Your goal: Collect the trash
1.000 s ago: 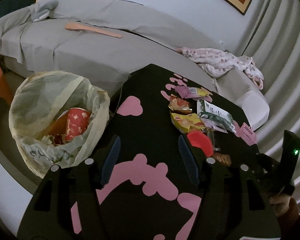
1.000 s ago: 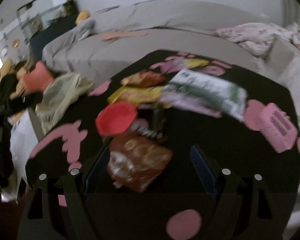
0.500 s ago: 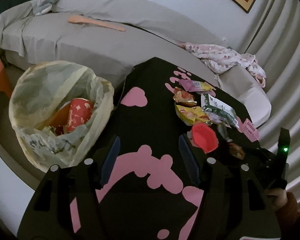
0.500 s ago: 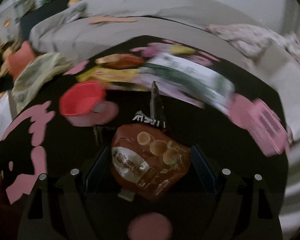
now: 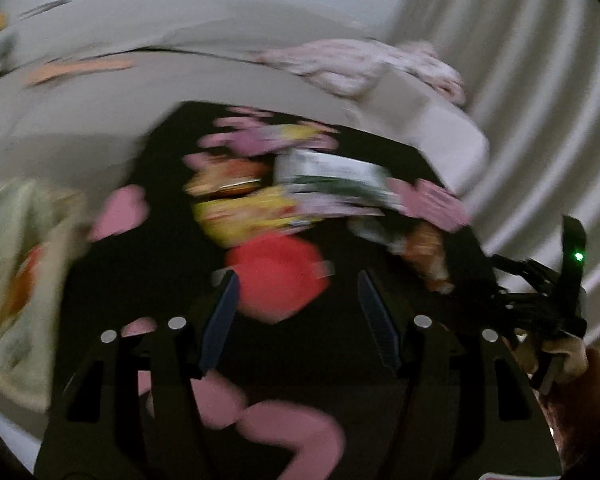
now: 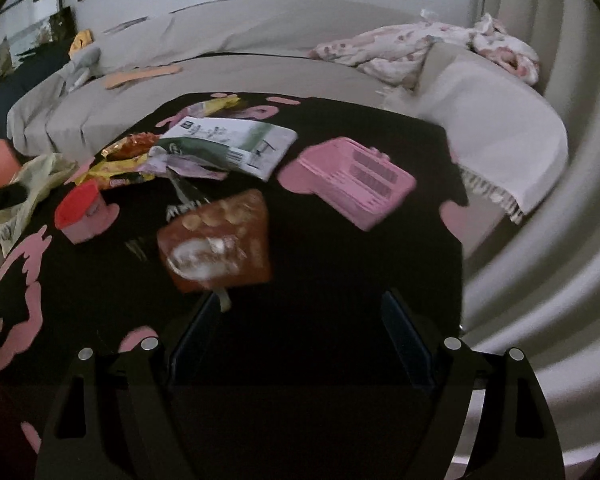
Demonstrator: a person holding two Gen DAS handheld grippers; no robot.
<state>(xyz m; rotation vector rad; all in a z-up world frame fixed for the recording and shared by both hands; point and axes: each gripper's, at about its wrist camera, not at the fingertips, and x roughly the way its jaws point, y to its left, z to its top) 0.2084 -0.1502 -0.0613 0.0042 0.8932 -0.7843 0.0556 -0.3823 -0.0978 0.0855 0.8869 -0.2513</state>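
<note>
While the left gripper is hovering wide open over the desk, a red cup is sitting between its fingertips; the right gripper, also spread wide, is hanging just short of a brown snack bag mid-desk.

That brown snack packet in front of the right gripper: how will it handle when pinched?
The brown snack packet lies flat and crinkled, so it is probably light and floppy. Its glossy film may slip between the fingers of the open right gripper.
</note>
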